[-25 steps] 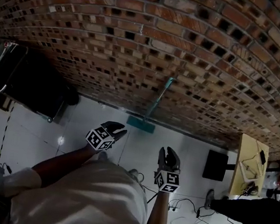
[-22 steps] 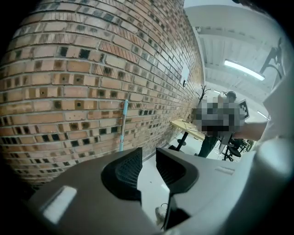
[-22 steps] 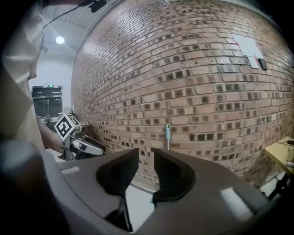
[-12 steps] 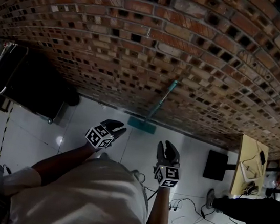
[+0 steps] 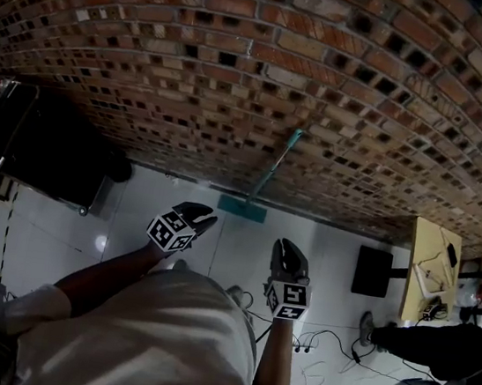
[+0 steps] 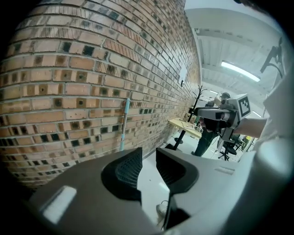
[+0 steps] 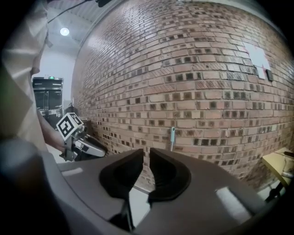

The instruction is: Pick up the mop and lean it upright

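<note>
The wall (image 5: pixel 243 54) of brick fills most of what I see, and everything else I place from it. The pale floor (image 5: pixel 242 250) runs out from its foot toward me. The mop (image 5: pixel 275 167) stands against the wall: its teal head lies on the floor at the wall's foot, and the thin handle slants up with its top resting on the bricks. I judge the lean as already made.

My left gripper (image 5: pixel 197 218) is held well back from the wall. Its jaws have a narrow gap and nothing in it. My right gripper (image 5: pixel 288 249) is also well back from the wall. Its jaws have just been closing and now sit nearly together, with nothing between them. Neither tool touches the mop.

So the step in hand, as I read it, is letting go cleanly and checking that the mop stays put. To do that well I would keep both grippers away from the wall and out of the handle's line, since a light knock could slide the handle along the bricks. I would also check that the head sits flat and close to the wall's foot. If it looks ready to skid out, I would take the handle low down and set it again.
</note>
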The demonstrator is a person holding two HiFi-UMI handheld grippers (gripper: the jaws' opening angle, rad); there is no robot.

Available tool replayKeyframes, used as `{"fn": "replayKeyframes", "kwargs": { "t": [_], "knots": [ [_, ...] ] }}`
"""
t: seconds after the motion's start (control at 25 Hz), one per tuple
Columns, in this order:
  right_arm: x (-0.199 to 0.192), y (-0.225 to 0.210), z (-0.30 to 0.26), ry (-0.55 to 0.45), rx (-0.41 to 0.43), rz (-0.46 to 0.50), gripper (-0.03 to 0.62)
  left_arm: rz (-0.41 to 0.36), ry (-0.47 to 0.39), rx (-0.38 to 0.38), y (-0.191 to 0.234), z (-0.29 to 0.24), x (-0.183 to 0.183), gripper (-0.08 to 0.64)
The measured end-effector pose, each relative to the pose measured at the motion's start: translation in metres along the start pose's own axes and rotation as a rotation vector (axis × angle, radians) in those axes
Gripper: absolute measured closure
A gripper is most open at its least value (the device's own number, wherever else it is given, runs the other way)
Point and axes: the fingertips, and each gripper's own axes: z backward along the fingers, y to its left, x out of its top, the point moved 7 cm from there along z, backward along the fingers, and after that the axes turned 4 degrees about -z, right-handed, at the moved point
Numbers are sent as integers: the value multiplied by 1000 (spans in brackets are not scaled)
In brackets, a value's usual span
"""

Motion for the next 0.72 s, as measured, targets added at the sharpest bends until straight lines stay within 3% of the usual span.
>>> {"fn": "replayKeyframes", "kwargs": {
  "t": [0.72],
  "knots": [
    [-30, -7, 46, 14, -74, -77, 554, 5, 27, -27, -19, -2, -16, 446]
  ]
}}
